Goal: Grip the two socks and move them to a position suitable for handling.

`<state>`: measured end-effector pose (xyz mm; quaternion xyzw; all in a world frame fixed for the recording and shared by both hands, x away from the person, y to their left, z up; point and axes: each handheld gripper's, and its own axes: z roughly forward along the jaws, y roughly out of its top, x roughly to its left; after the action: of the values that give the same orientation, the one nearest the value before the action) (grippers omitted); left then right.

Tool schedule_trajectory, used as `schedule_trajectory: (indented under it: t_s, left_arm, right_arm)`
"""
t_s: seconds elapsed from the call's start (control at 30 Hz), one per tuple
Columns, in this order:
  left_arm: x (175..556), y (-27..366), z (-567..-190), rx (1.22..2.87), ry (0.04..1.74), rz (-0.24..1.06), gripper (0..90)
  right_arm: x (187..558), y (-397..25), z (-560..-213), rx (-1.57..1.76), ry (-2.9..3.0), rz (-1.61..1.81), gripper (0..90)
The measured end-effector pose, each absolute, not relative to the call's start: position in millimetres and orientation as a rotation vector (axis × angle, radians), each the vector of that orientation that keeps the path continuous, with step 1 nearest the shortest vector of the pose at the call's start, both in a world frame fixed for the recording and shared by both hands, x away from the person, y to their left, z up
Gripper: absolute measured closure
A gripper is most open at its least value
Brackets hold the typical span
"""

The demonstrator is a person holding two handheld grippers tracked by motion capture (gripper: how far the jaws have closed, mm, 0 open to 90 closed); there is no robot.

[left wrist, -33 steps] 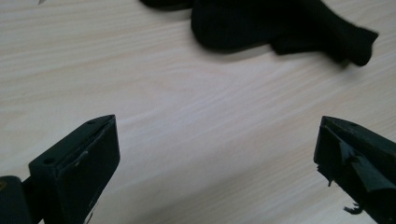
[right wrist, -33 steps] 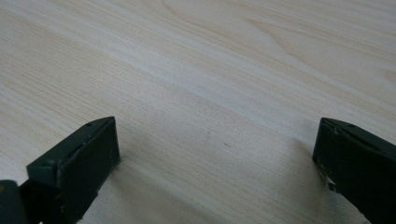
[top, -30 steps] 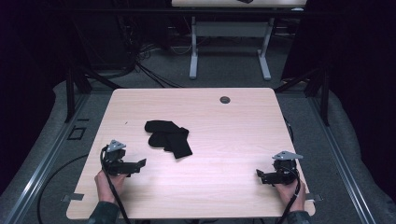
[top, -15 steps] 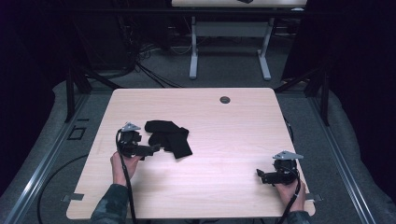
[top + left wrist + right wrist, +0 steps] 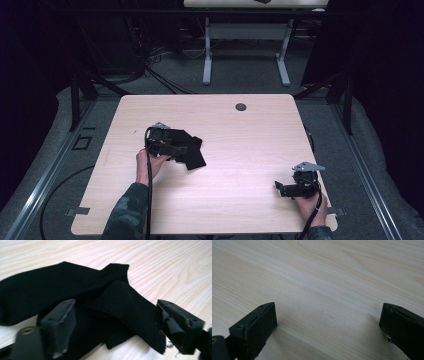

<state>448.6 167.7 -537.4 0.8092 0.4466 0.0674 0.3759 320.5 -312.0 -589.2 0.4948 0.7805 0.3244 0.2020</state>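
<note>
Black socks (image 5: 192,150) lie in a crumpled heap left of the middle of the light wooden table (image 5: 250,135). In the left gripper view the socks (image 5: 75,292) overlap, a ribbed cuff lying between the jaws. My left gripper (image 5: 172,145) hovers at the heap's left side; its jaws stand wide apart around the ribbed cuff, open. My right gripper (image 5: 280,189) rests near the table's front right corner, open, with bare wood between its jaws (image 5: 327,322).
A small dark grommet (image 5: 241,106) sits in the table near its far edge. Behind the table stand a white desk frame (image 5: 245,50) and cables on the floor. Metal rails run along both sides of the table.
My left gripper has moved from the front left of the table forward and right to the socks, its open jaws now over the heap. The right gripper has stayed put.
</note>
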Motion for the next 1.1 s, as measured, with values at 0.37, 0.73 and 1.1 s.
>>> schedule_trajectory:
  t_s: [0.37,0.73,1.1]
  left_arm:
    - [460,156,-547,2.135,1.182,0.152,44.0]
    - [459,148,-556,2.163,1.198,0.190,75.8]
    - [452,149,-552,2.139,1.167,0.248,86.2]
  right_arm:
    - [320,-312,-589,1.383,2.175,0.907,1.3]
    - [320,-312,-589,1.387,2.167,0.910,2.1]
    - [320,-312,-589,1.390,2.163,0.915,2.5]
